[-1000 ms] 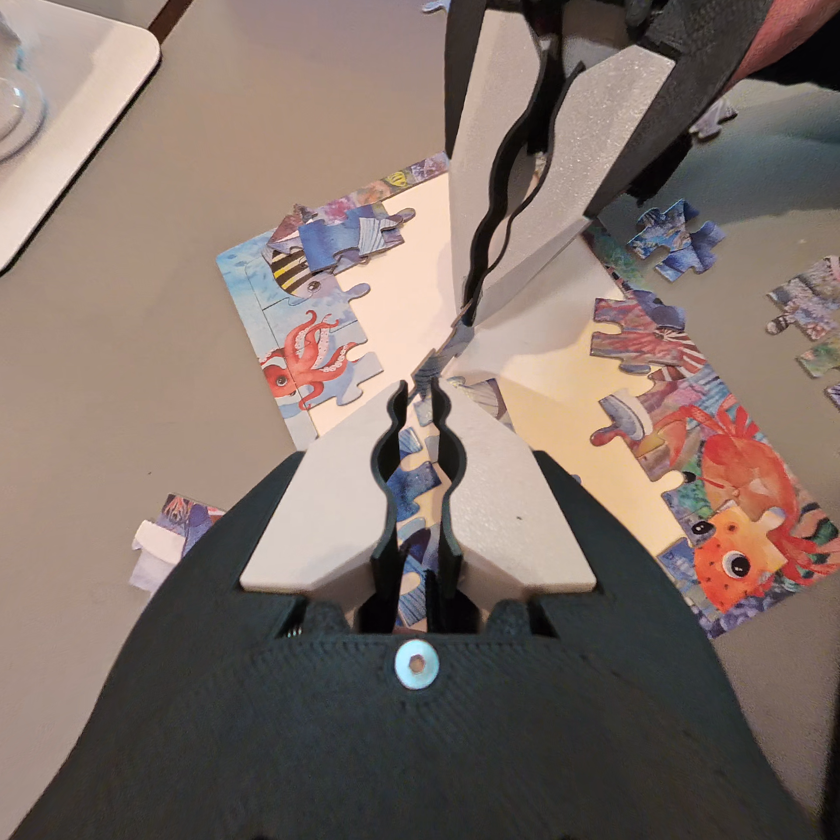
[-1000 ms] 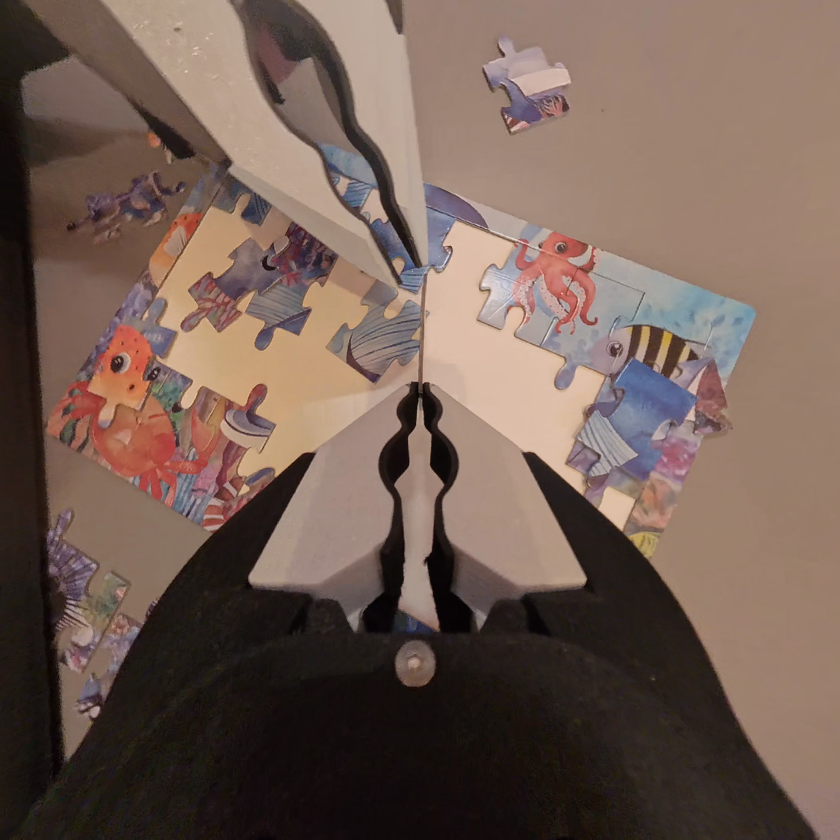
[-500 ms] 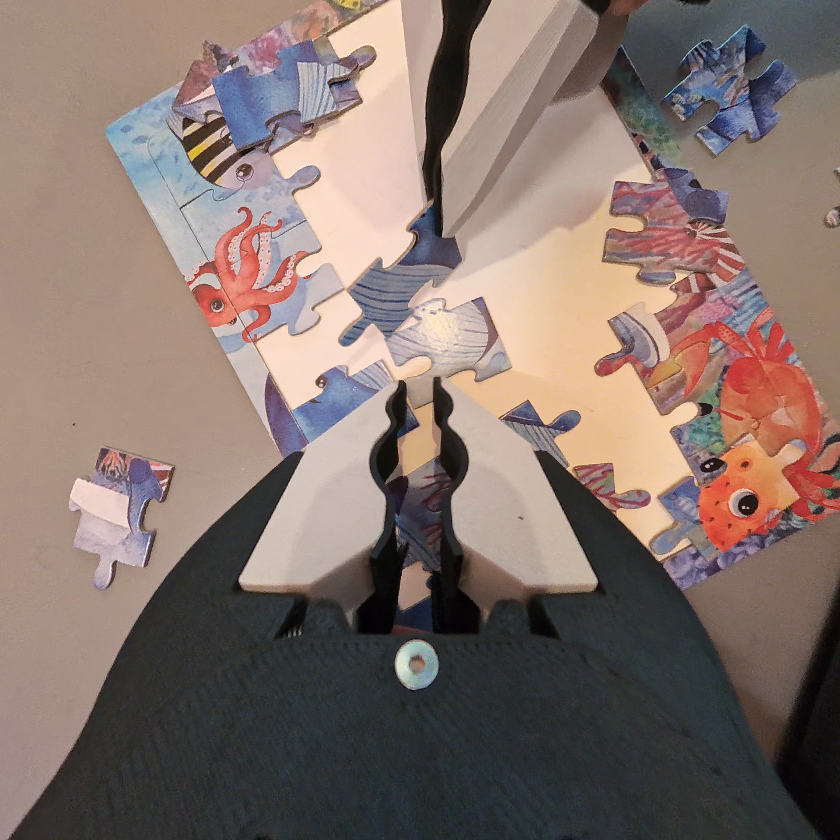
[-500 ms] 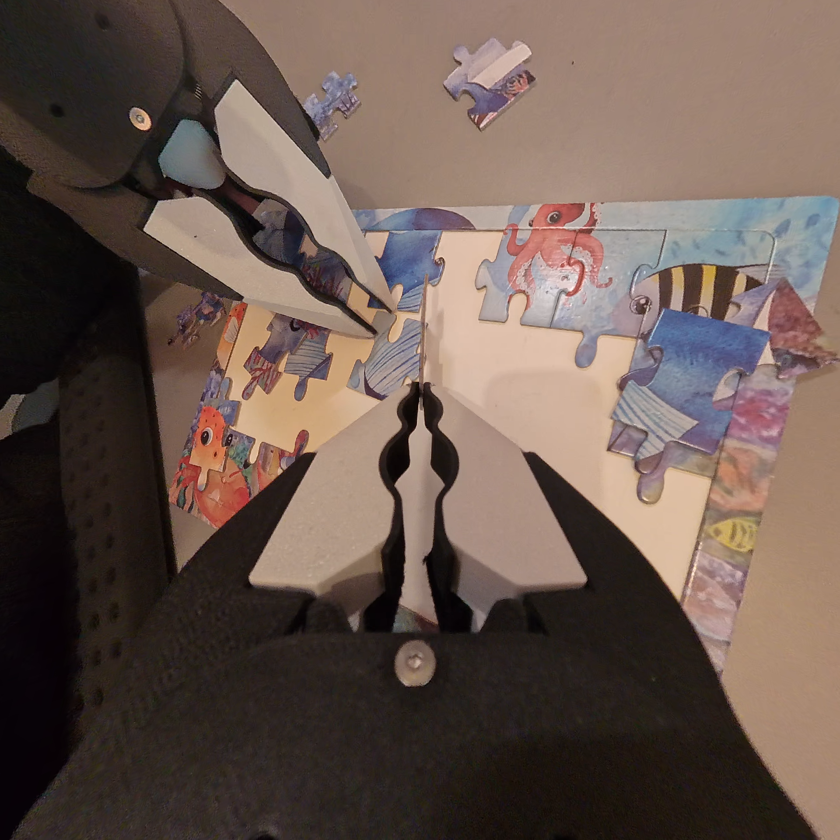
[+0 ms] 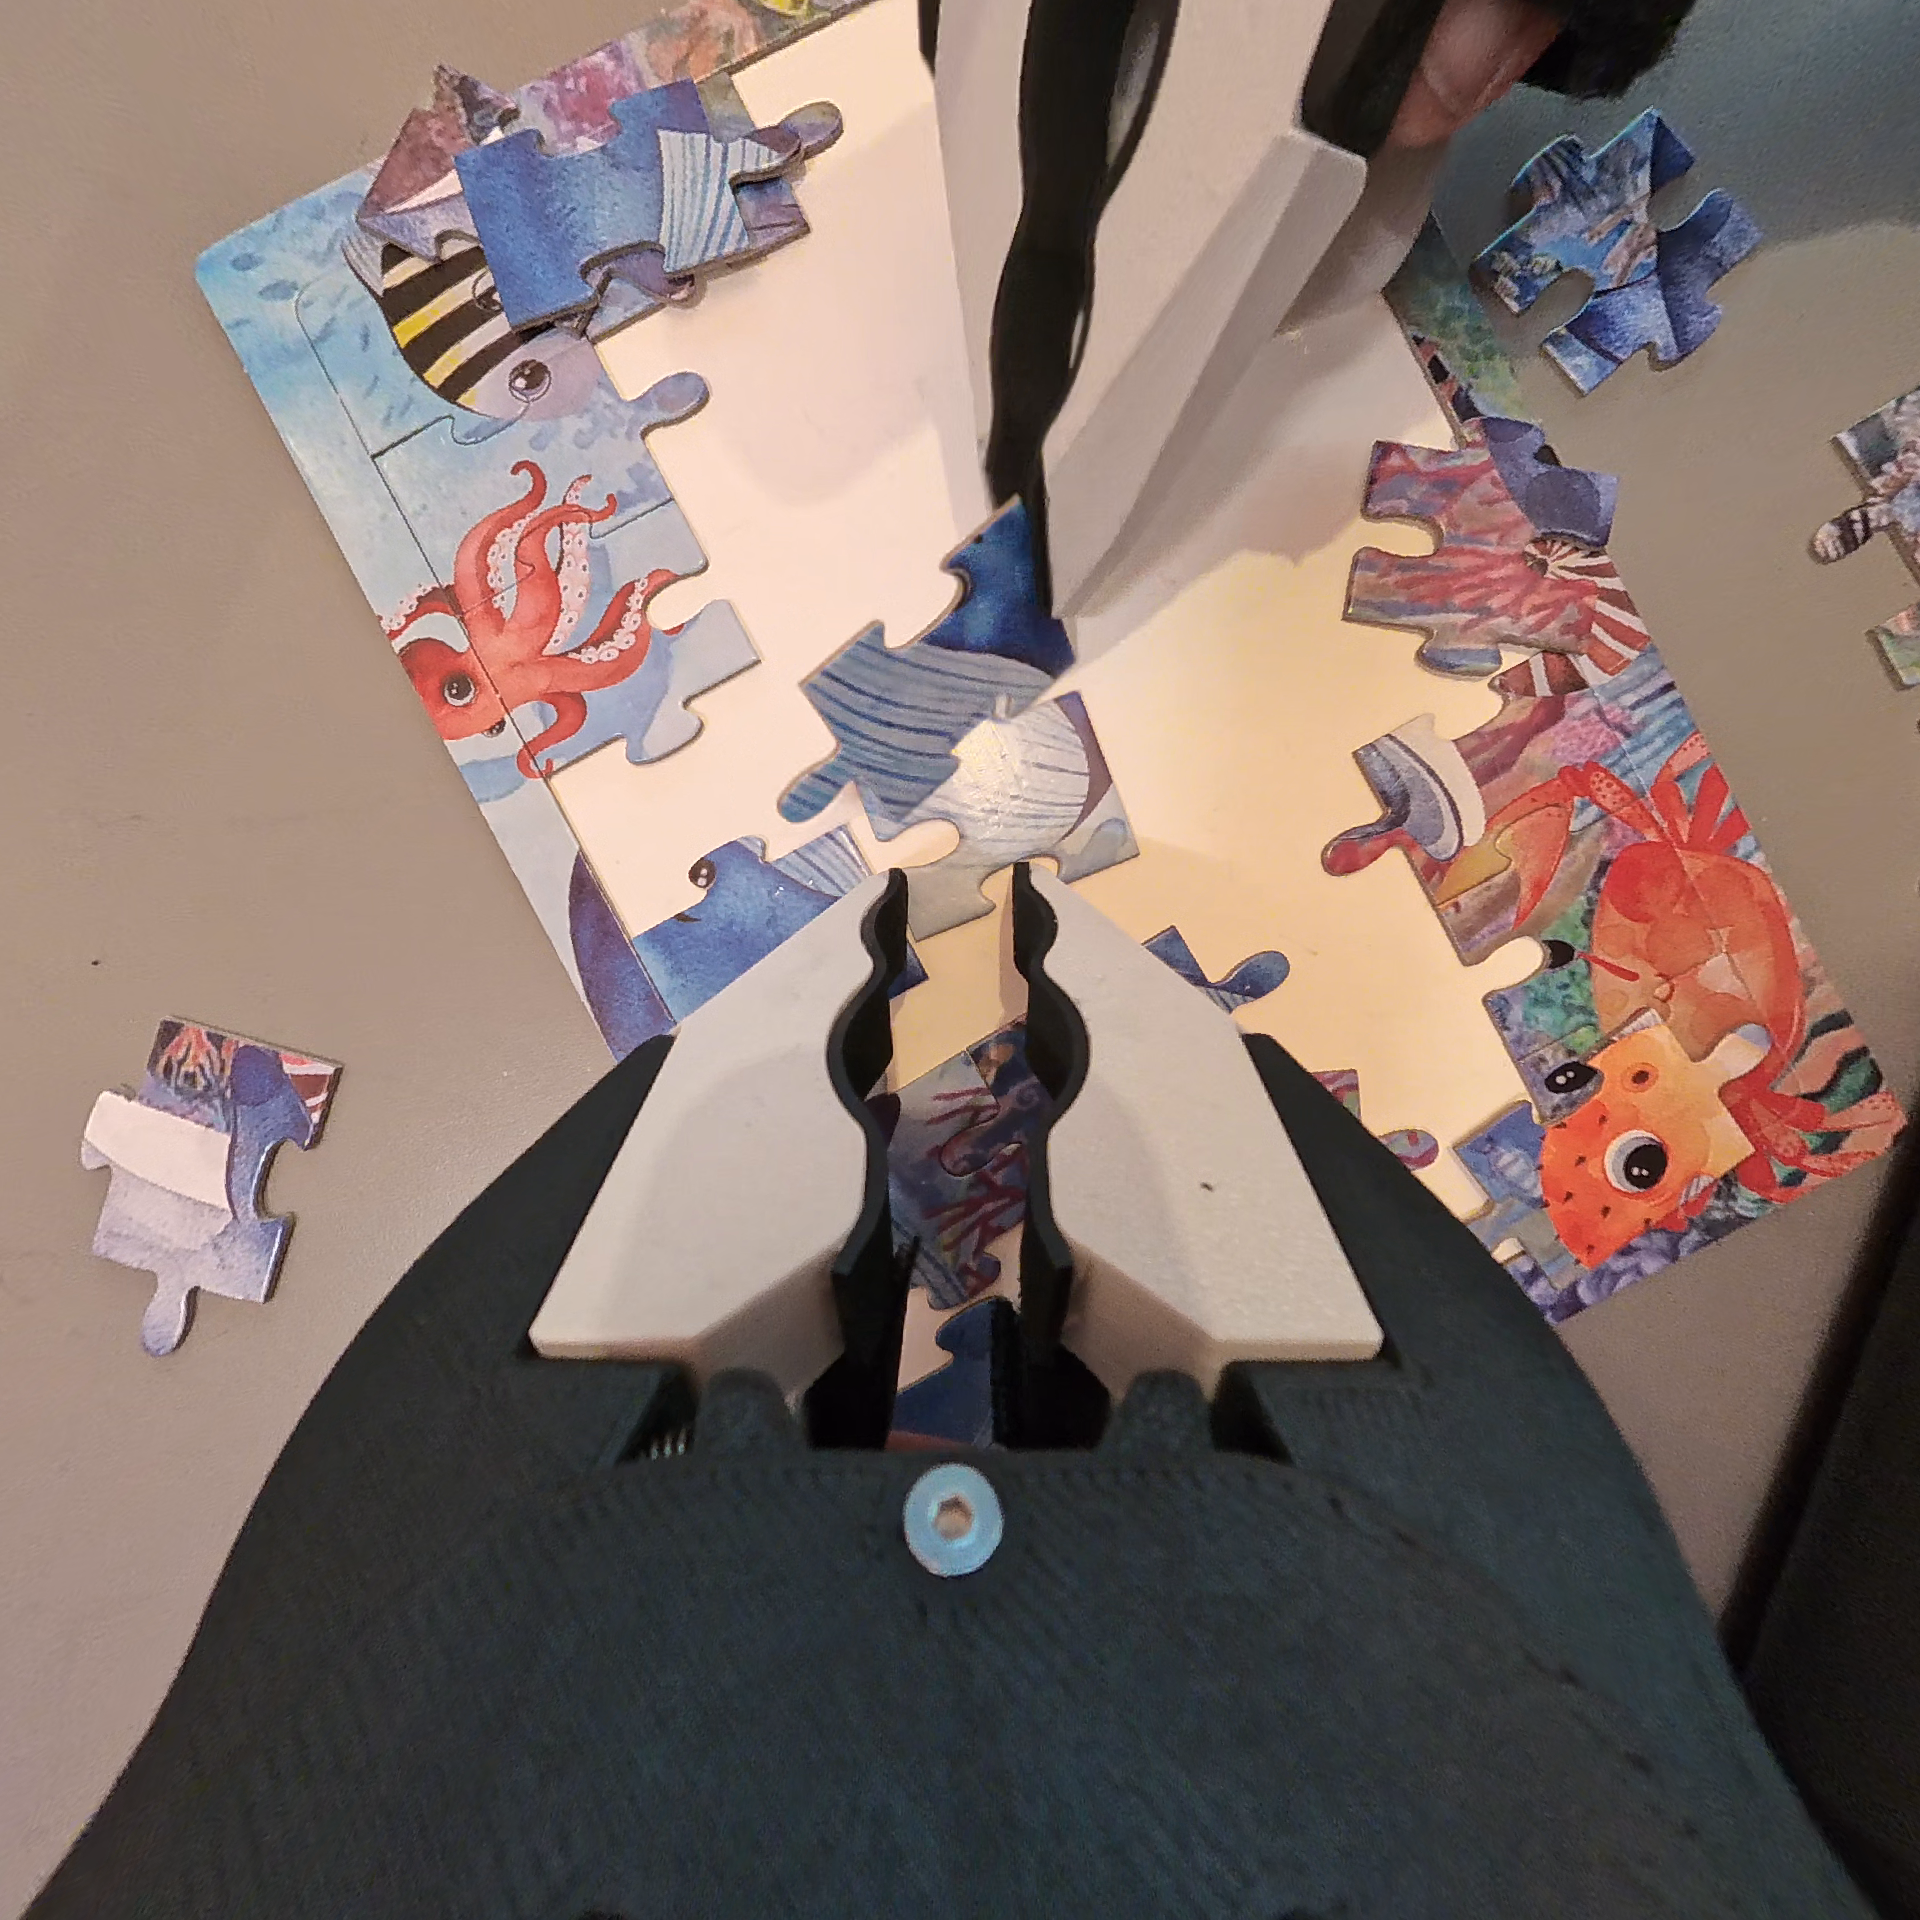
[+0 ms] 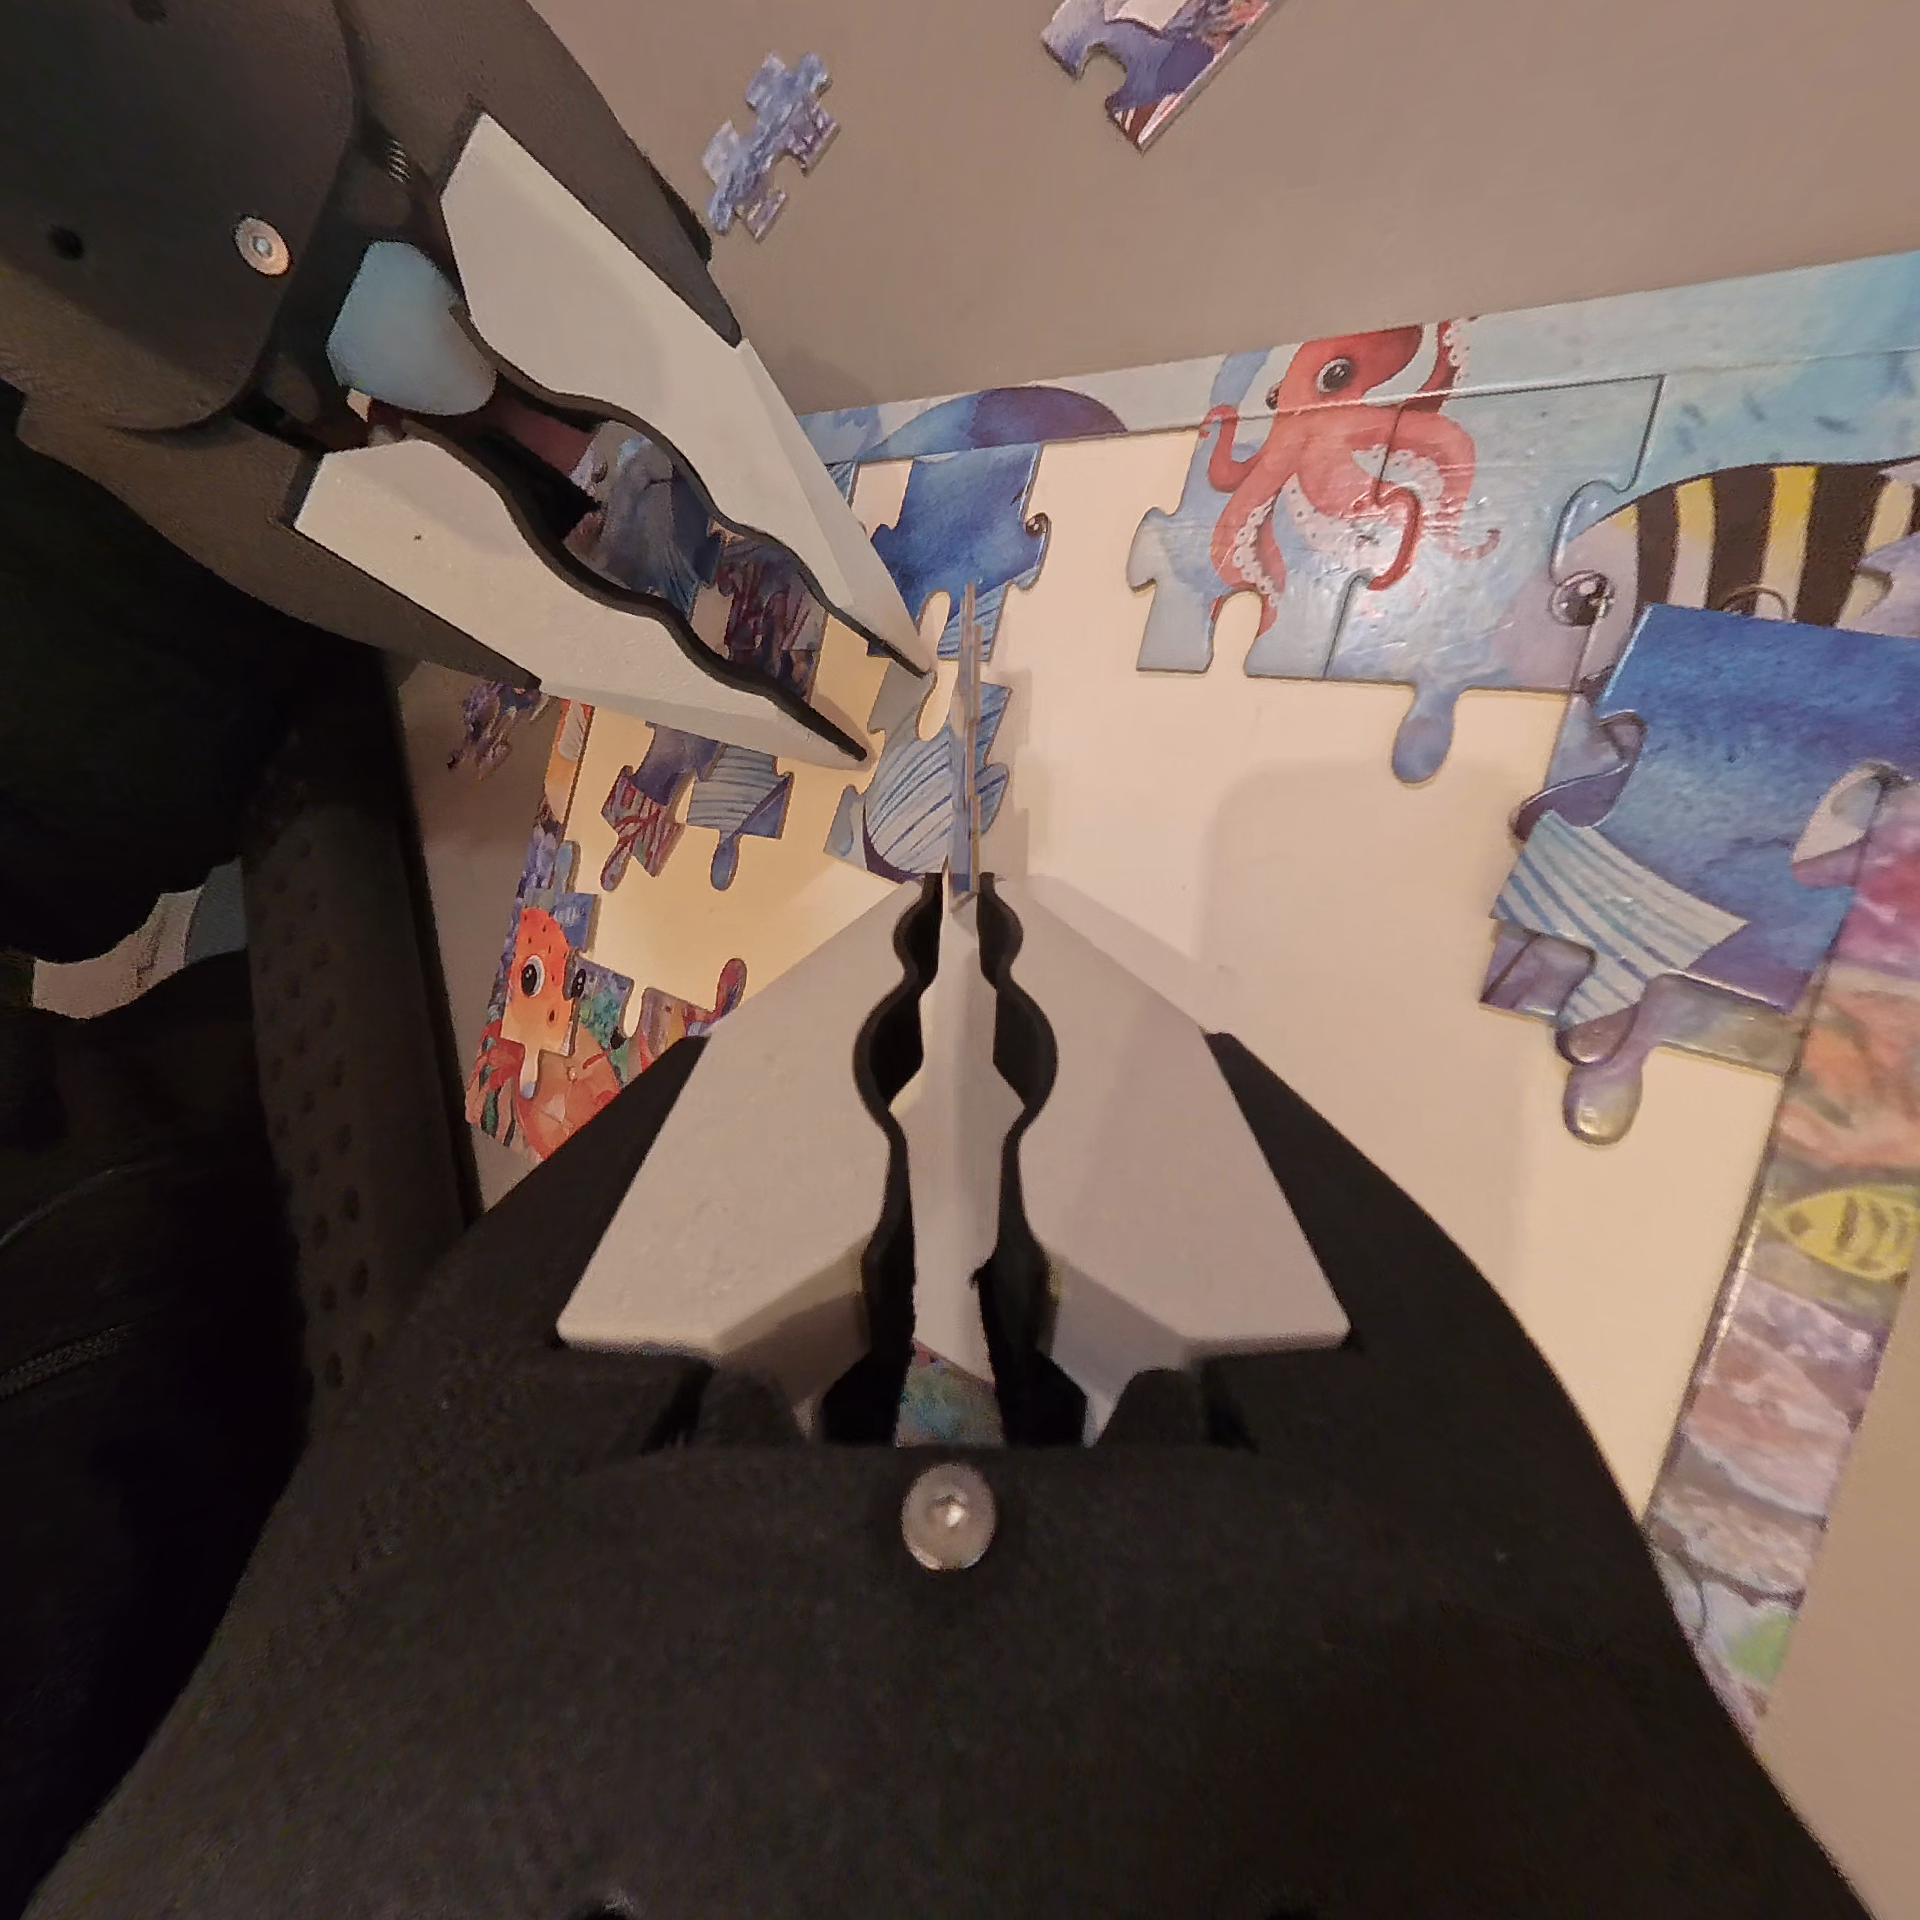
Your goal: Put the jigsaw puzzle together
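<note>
The grey-tan surface point(image 5: 125, 644) carries a rectangular puzzle tray point(image 5: 831, 343) whose cream floor is mostly bare in the middle. Inside it, fitted pieces run along two sides — a red octopus point(image 5: 520, 613) and a striped fish point(image 5: 447, 312) on one, an orange crab point(image 5: 1704, 935) and an orange fish point(image 5: 1621, 1153) on the other. A small heap of loose blue pieces point(image 5: 613, 229) lies on the tray's corner beside the striped fish. Near the tray's middle a pale striped whale piece point(image 5: 1023, 790) lies flat. The right tool point(image 6: 961, 883) is clamped on a blue whale piece point(image 5: 925, 686), gripping its edge where it meets the pale one. The left tool point(image 5: 956, 883) stands narrowly parted with nothing between its tips, poised just beside the pale piece. Outside the tray, a torn-faced loose piece point(image 5: 197, 1174) rests on the surface well apart, and a blue pair point(image 5: 1621, 249) lies off the opposite side.
</note>
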### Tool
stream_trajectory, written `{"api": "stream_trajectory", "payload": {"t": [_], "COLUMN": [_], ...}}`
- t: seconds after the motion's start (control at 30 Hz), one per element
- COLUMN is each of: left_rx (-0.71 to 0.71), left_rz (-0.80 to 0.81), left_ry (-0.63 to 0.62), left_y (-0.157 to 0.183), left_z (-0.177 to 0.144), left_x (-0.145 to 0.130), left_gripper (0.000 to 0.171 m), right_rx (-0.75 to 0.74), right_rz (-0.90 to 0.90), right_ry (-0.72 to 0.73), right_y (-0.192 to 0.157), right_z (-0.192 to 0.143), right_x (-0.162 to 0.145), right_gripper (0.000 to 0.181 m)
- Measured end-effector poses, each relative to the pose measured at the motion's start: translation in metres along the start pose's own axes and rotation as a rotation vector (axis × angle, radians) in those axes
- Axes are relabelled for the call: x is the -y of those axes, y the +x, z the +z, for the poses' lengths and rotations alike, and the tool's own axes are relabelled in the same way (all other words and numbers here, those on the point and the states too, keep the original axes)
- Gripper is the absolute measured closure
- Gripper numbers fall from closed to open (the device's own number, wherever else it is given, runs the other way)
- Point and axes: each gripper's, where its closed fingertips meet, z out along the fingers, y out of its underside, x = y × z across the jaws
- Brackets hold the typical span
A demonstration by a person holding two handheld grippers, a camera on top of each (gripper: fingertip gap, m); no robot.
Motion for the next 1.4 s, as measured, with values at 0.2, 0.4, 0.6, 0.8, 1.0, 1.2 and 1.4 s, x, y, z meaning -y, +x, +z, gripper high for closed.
{"api": "stream_trajectory", "payload": {"t": [0.2, 0.4, 0.6, 0.8, 1.0, 1.2, 1.4], "left_rx": [0.003, 0.013, 0.05, 0.046, 0.045, 0.03, 0.042], "left_rz": [0.005, 0.014, 0.027, 0.032, 0.035, 0.045, 0.044], "left_ry": [-0.001, -0.002, 0.093, 0.1, 0.082, 0.075, 0.093], "left_y": [0.0, -0.002, -0.007, -0.005, -0.005, -0.001, -0.004], "left_z": [0.0, 0.0, -0.007, 0.006, 0.009, 0.012, 0.006], "left_x": [-0.001, 0.0, 0.019, 0.023, 0.02, 0.019, 0.021], "left_gripper": [0.153, 0.154, 0.153, 0.152, 0.151, 0.151, 0.153], "right_rx": [0.008, -0.01, -0.004, 0.006, -0.002, -0.029, -0.036], "right_rz": [-0.006, 0.0, 0.014, 0.005, -0.009, -0.016, -0.021], "right_ry": [-0.008, 0.0, 0.002, -0.006, -0.04, -0.038, -0.066], "right_y": [-0.001, 0.002, 0.003, -0.002, -0.002, 0.003, 0.005], "right_z": [0.0, -0.001, 0.0, 0.001, 0.003, -0.001, 0.001], "right_x": [-0.001, 0.001, 0.001, 0.001, -0.004, -0.004, -0.009], "right_gripper": [0.181, 0.181, 0.181, 0.176, 0.163, 0.168, 0.176]}}
